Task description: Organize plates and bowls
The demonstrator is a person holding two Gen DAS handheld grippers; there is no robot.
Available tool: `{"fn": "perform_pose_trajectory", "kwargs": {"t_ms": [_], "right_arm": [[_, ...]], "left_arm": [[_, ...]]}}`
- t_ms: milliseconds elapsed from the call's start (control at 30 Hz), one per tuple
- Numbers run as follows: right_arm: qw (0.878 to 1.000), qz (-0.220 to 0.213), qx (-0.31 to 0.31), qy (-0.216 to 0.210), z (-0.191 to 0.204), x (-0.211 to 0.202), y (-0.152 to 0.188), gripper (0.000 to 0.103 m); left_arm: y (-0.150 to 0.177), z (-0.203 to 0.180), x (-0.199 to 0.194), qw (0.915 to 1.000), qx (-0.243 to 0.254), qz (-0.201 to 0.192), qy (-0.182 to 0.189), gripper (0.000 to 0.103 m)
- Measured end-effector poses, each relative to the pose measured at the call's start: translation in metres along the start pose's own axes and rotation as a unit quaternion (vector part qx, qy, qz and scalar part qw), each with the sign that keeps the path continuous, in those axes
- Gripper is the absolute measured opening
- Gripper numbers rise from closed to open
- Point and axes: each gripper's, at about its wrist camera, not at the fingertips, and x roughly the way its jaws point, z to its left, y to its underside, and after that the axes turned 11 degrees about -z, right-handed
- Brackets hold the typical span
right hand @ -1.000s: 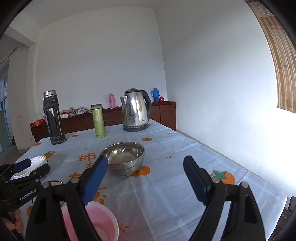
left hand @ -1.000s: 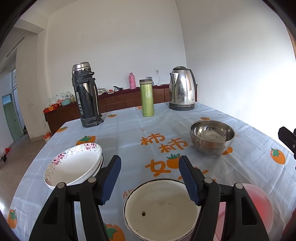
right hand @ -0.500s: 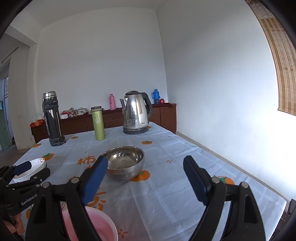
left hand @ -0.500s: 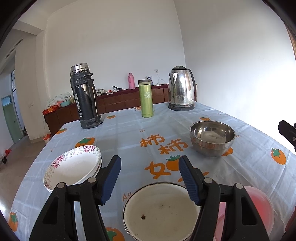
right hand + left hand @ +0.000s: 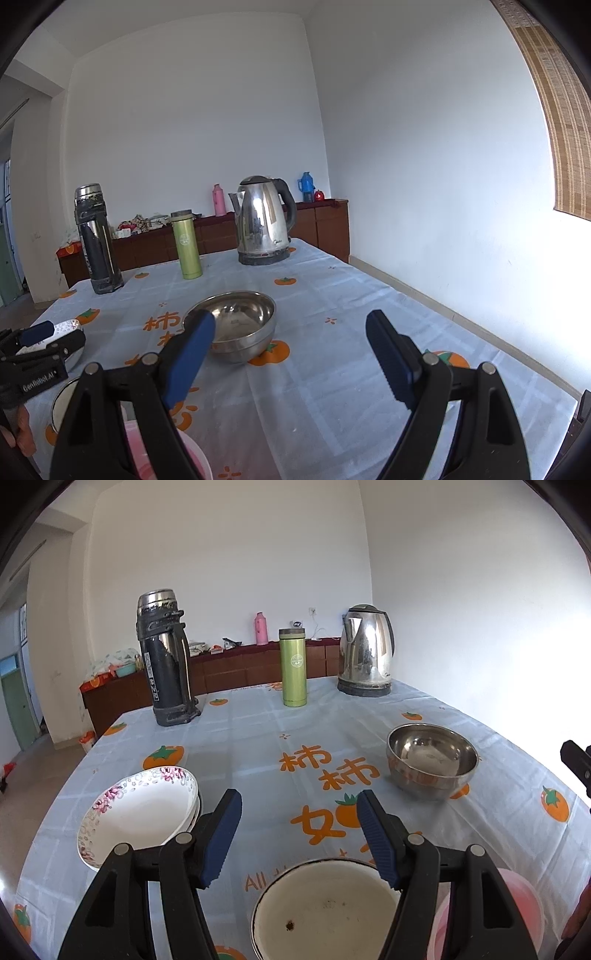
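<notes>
A stack of white floral plates (image 5: 136,812) lies at the table's left. A white enamel bowl (image 5: 325,912) sits just below my open, empty left gripper (image 5: 297,830). A pink bowl (image 5: 521,904) lies to its right, also in the right wrist view (image 5: 166,454). A steel bowl (image 5: 432,764) stands mid-right; in the right wrist view the steel bowl (image 5: 240,325) is ahead of the left fingertip of my open, empty right gripper (image 5: 290,350). The left gripper (image 5: 37,347) also shows there at the left edge.
A dark thermos (image 5: 164,661), a green flask (image 5: 293,672) and a steel kettle (image 5: 365,651) stand along the far side of the table. A persimmon-print cloth (image 5: 258,746) covers the table. A wall runs close on the right (image 5: 461,184).
Both grippers have drawn back and tilted slightly; the enamel bowl sits lower in the left view and the steel bowl closer to the right gripper's left finger. Both stay open.
</notes>
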Motion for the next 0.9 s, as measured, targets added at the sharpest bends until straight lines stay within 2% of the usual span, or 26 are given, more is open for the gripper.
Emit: {"fn": "perform_pose_trajectory", "kwargs": {"t_ms": [167, 533, 900], "right_arm": [[1.0, 0.002, -0.002, -0.005, -0.002, 0.006, -0.003, 0.085], [1.0, 0.012, 0.006, -0.015, -0.004, 0.024, -0.006, 0.085], [1.0, 0.0, -0.005, -0.018, 0.007, 0.047, -0.014, 0.083]], "left_arm": [[-0.002, -0.001, 0.009, 0.9999, 0.001, 0.011, 0.001, 0.067], [-0.008, -0.006, 0.021, 0.9999, 0.006, 0.01, -0.003, 0.067], [-0.011, -0.005, 0.028, 0.9999, 0.008, 0.011, -0.01, 0.067]]}}
